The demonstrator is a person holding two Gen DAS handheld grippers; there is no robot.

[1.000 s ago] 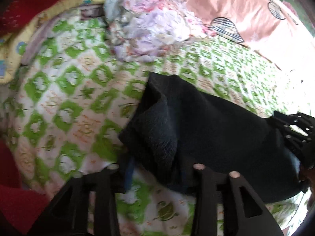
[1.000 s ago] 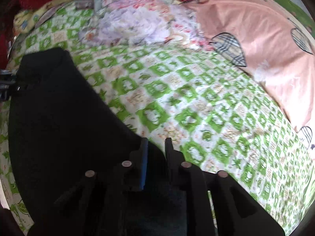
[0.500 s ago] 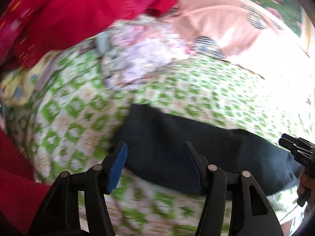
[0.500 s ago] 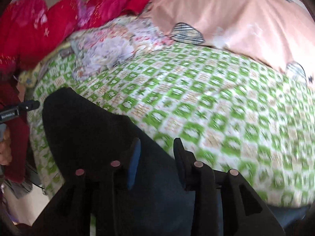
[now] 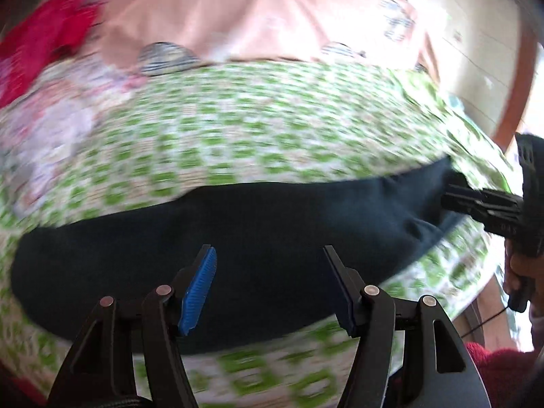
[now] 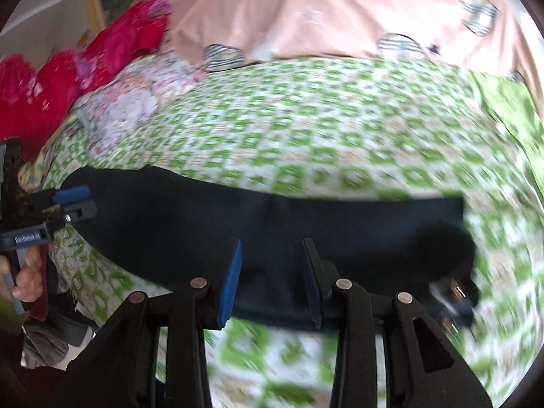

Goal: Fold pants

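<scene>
The dark navy pants [image 5: 258, 234] lie in a long folded band across the green-and-white checked bedsheet [image 5: 238, 136]; they also show in the right wrist view [image 6: 272, 224]. My left gripper [image 5: 268, 268] is open and empty, held just above the near edge of the pants. My right gripper [image 6: 272, 261] is open and empty over the pants. In the left wrist view the right gripper [image 5: 452, 197] shows at the band's right end. In the right wrist view the left gripper [image 6: 78, 200] shows at its left end.
A pink pillow [image 6: 340, 13] lies at the back of the bed. Red cloth [image 6: 68, 74] and a floral cloth pile [image 6: 136, 102] sit at the back left. A dark object with metal prongs [image 6: 452, 292] lies on the pants' right end.
Both grippers have opened and let go of the pants. The pants now lie flat in a long band. Both cameras have pulled back and swung.
</scene>
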